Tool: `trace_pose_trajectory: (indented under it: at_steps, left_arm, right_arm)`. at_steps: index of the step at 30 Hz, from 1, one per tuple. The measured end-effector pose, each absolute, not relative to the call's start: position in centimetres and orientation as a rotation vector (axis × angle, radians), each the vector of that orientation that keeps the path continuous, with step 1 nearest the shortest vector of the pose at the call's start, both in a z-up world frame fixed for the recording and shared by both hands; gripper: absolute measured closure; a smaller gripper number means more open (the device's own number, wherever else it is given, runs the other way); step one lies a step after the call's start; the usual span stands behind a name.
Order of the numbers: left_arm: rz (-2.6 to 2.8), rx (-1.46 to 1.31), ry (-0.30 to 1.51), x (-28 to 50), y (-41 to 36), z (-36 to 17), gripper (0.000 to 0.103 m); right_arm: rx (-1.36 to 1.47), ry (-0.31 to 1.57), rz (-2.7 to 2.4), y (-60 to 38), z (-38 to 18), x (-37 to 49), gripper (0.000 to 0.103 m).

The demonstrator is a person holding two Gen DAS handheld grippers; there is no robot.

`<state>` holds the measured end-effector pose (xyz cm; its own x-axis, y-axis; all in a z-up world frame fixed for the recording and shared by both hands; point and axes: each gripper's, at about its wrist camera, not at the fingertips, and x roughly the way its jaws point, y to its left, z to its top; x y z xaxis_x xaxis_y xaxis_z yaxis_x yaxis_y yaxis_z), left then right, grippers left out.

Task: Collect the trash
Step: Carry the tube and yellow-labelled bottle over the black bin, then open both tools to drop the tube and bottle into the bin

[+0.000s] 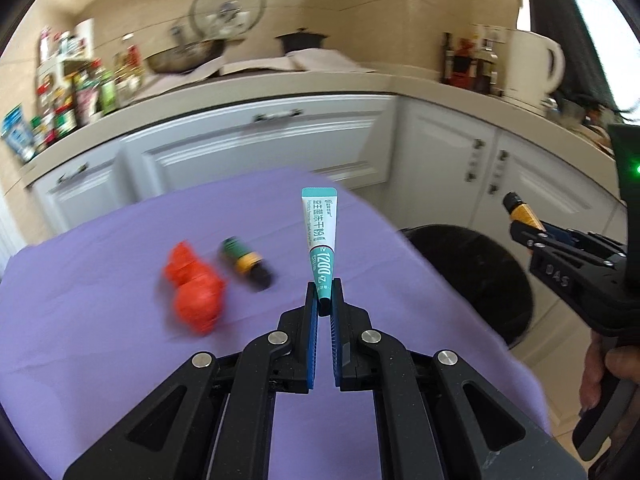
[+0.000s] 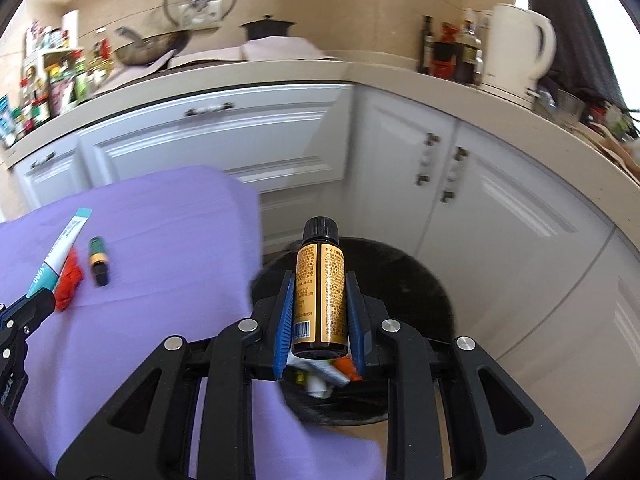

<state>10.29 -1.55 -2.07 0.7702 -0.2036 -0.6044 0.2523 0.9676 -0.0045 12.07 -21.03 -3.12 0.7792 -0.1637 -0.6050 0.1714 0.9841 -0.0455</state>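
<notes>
My left gripper (image 1: 324, 300) is shut on a teal and white sachet (image 1: 319, 236) and holds it upright above the purple-covered table (image 1: 120, 360). A crumpled red wrapper (image 1: 192, 282) and a small green and orange bottle (image 1: 246, 259) lie on the cloth to its left. My right gripper (image 2: 320, 284) is shut on a brown bottle with an orange label (image 2: 320, 292), held over the black trash bin (image 2: 404, 280). Some trash (image 2: 324, 376) lies inside the bin. The sachet (image 2: 60, 256), red wrapper (image 2: 69, 280) and small bottle (image 2: 98, 260) also show in the right wrist view.
The bin (image 1: 472, 276) stands on the floor by the table's right edge, in front of white cabinets (image 1: 256, 148). The counter holds a white kettle (image 1: 534, 68), a wok (image 1: 184, 56), a dark pot (image 1: 302, 40) and several bottles (image 1: 72, 96).
</notes>
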Motion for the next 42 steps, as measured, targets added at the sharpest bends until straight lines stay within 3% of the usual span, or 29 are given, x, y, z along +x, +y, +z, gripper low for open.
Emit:
trace_pose_trajectory:
  at_steps: [24,29,33,42]
  left_arm:
    - [-0.394,0.182,0.68,16.1,-14.9,-5.2,0.096]
    - [-0.392,0.17,0.695,16.7,-15.4,-5.4,0.087]
    - [-0.388,0.153,0.698,16.9,-15.2,-5.3,0.078]
    - [-0.349,0.127,0.694,16.9,-13.5,-4.6,0.073]
  right_arm:
    - [0.124,0.645,-0.261,-29.1,-5.8,15.2,0.08]
    - [0.158,0.658,-0.273,-30.2,-6.6,15.7,0.07]
    - [0.147,0.664,-0.279,-30.1,-6.8,15.4,0.07]
    - [0.133,0.677,-0.272,-29.0,-6.6,14.6,0.069]
